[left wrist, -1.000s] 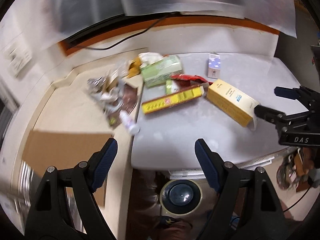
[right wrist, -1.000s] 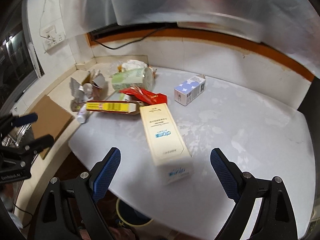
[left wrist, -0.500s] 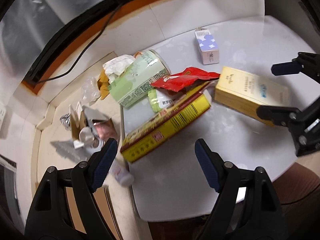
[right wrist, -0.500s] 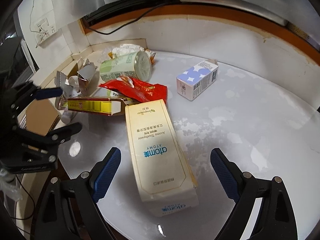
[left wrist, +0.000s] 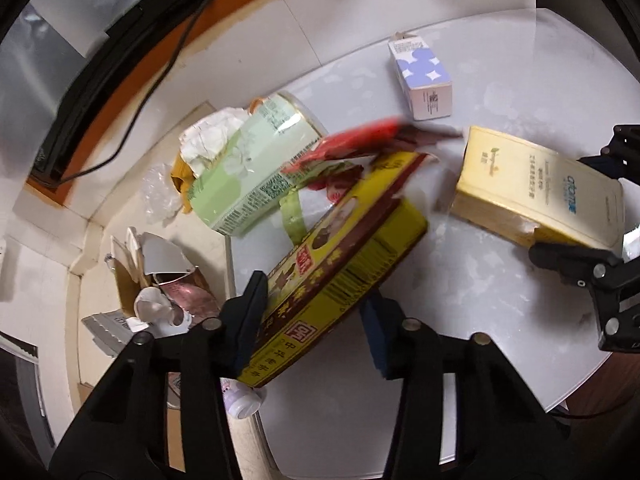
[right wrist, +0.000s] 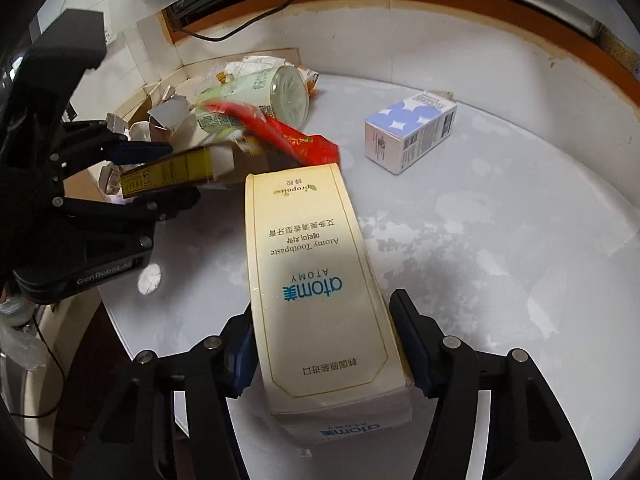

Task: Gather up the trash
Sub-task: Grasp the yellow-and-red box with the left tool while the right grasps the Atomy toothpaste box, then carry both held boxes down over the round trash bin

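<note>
A: Starting at the left claw (left wrist: 314, 296): apart or together?

B: Closing, and already pressing on the near end of the yellow box (left wrist: 344, 264), one pad on each long side. Gripped with that end tipped up off the table (left wrist: 500, 320), judging by the right wrist view.

A: Running which way from there?

B: Out toward 1 o'clock, far end poking under a red wrapper (left wrist: 360, 140). Blurred, both of them.

A: And further out?

B: At 11 o'clock, lying on its side, a green wrapped pack (left wrist: 248, 176) with crumpled white paper (left wrist: 208, 136) behind it. At 1 o'clock, well apart, a small blue-and-white carton (left wrist: 424, 76). At 9 o'clock, off the table's edge on the ledge, torn foil and card scraps (left wrist: 160, 272). Just beneath the claw at 7 o'clock, a little white bottle (left wrist: 242, 400).

A: Now the right claw (right wrist: 322, 306)?

B: Closing too, straddling the near part of a cream toothpaste box (right wrist: 316, 264), pads against both long sides. Lying flat on the table, lengthwise toward 12 o'clock.

A: Beyond that?

B: Touching the red wrapper at its far end, about 12 o'clock. Blue-and-white carton at 1 o'clock, apart. Green pack at 11 o'clock, past the wrapper. Left claw with its yellow box at 10 o'clock, near but not touching the cream box.
</note>
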Demonstrator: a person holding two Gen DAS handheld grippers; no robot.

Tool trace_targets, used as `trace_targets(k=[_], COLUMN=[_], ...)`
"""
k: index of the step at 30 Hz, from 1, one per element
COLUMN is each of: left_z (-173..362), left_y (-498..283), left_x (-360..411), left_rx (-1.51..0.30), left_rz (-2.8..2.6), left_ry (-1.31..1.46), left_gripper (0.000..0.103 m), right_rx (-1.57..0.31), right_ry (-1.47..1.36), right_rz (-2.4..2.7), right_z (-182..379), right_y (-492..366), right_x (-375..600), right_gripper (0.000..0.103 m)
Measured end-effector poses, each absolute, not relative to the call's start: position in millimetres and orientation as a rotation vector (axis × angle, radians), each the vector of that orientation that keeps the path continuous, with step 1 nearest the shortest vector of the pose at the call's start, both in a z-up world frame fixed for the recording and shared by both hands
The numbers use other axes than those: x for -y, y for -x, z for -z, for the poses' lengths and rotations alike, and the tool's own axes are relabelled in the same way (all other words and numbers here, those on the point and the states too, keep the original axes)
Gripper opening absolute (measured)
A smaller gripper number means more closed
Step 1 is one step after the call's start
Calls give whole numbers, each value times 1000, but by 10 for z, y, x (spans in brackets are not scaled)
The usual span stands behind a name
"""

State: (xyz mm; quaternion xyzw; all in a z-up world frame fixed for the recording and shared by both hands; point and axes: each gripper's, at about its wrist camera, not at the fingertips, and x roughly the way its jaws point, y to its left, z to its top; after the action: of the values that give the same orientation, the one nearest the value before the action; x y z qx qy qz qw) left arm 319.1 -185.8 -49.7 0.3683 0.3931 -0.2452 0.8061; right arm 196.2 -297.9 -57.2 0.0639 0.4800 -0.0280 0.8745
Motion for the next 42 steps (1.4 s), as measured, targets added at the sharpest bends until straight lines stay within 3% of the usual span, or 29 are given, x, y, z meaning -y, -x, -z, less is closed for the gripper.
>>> trace_targets(k=[10,25,42], left_z=[102,-83,681], left_y=[-2861,-1782,-466], left_x=[1438,727,-84], left_rx=[-888,-922,-916], left_rz=[529,529,390], left_ry=[-566,-342,-60], left_gripper=[22,22,22], right_rx=[-924,-879,-890], right_ry=[-129,-160,-117], right_rz=[76,62,-78], right_z=[314,19,209], right_y=[-1606,-768,37], right_x=[2875,2595,1607], right_gripper=[59,59,59])
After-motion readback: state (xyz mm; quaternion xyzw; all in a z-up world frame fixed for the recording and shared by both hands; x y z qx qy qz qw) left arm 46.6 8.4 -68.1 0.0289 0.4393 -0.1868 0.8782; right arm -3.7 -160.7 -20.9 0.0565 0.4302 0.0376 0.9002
